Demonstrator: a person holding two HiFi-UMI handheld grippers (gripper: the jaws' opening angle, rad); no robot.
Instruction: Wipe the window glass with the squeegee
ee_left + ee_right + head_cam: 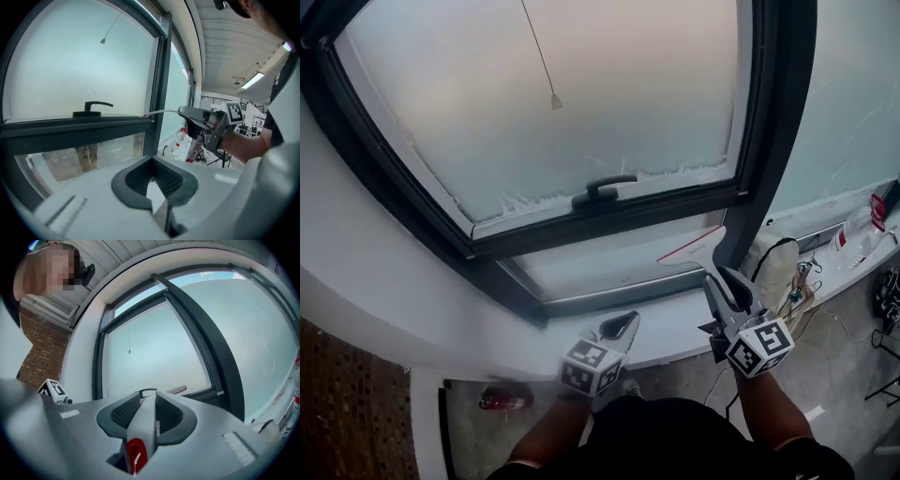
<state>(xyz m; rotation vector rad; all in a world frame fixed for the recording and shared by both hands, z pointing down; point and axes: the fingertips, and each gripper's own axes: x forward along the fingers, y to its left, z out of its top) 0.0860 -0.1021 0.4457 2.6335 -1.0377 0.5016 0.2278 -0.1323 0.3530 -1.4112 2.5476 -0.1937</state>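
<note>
The right gripper clamped the squeegee, its blade near the lower glass; the left gripper was closed, empty. Wiping seemed barely started.

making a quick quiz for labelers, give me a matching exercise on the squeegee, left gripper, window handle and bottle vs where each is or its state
Things:
1. squeegee
2. left gripper
3. window handle
4. bottle

Places or states:
a. on the sill, far right
b. black, on the bottom rail of the sash
c. clamped in the right gripper
d. holding nothing

Pairs: 1-c, 2-d, 3-b, 4-a
</note>
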